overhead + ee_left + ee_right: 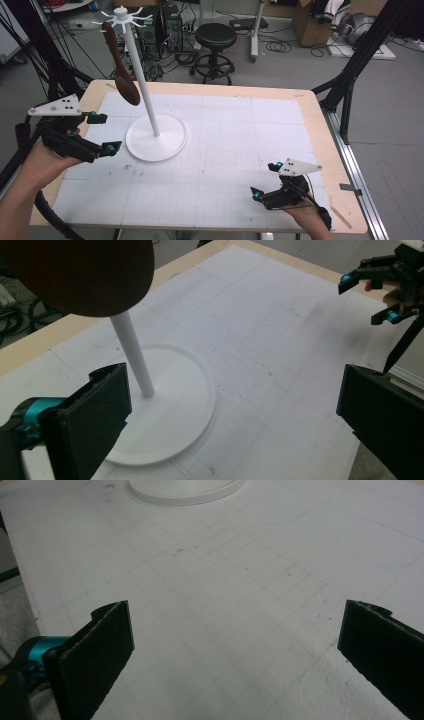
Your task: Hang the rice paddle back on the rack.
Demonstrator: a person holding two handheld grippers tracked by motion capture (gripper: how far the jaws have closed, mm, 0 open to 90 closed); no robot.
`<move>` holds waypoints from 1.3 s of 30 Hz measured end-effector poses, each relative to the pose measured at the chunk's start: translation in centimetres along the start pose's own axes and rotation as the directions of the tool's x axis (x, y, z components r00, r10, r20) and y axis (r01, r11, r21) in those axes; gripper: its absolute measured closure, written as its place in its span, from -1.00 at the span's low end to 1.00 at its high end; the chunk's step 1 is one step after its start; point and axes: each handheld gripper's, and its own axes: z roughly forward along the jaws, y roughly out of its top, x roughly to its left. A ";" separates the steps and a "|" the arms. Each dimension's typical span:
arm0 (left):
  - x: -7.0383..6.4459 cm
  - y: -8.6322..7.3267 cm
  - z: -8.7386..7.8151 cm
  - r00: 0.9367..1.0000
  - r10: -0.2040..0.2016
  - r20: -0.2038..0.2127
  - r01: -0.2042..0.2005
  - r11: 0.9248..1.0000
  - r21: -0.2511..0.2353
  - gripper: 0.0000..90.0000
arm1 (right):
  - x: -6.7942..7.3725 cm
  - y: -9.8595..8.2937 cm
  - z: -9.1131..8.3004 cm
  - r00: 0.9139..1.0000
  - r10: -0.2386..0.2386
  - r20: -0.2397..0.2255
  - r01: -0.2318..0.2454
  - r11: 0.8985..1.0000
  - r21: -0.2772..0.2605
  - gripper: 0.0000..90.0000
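Both claws, left [102, 132] and right [265, 181], are spread and empty. Bumping the rack [156, 140] could swing the hanging wooden spoon [121, 65] off its hook.

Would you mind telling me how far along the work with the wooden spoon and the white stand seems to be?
Done, by the look of it: the wooden spoon hangs from a hook at the top of the white stand. In hand: nothing; the left tool is open beside the stand, and the right tool is open low over the white mat. Left: seemingly nothing more to hang.
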 end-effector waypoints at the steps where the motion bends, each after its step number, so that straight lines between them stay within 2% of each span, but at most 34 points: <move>1: -0.1 -0.2 0.0 1.000 0.000 0.000 0.000 1.000 -0.004 -0.96 | 0.0 0.0 0.1 1.000 -0.004 -0.005 0.004 1.000 -0.003 -0.99; 3: -0.3 -0.7 0.0 1.000 -0.001 -0.013 0.001 1.000 -0.008 -0.96 | -0.1 0.1 0.3 1.000 -0.002 -0.011 0.002 1.000 -0.003 -0.99; 14: -0.3 -3.2 0.0 1.000 -0.018 -0.020 0.018 1.000 -0.021 -0.96 | -0.3 0.1 0.1 1.000 0.007 -0.011 -0.007 1.000 -0.022 -0.99; 18: -0.3 -4.3 0.4 0.999 -0.034 -0.029 0.034 0.999 -0.024 -0.96 | -0.3 0.1 -0.1 1.000 0.011 -0.001 -0.011 1.000 -0.026 -0.99; 22: -0.3 -5.3 0.8 0.998 -0.054 -0.019 0.054 0.998 -0.033 -0.96 | -0.2 0.1 -0.2 1.000 0.008 -0.002 -0.008 0.999 -0.036 -0.99; 32: -0.8 -7.0 1.6 0.999 -0.045 -0.013 0.044 0.999 -0.030 -0.96 | 0.1 0.3 -0.5 1.000 0.015 0.000 -0.015 0.998 -0.063 -0.99; 39: -0.9 -8.0 1.8 0.999 -0.051 -0.017 0.050 0.998 -0.049 -0.96 | 0.2 0.4 -0.7 1.000 0.018 0.008 -0.017 0.997 -0.080 -0.99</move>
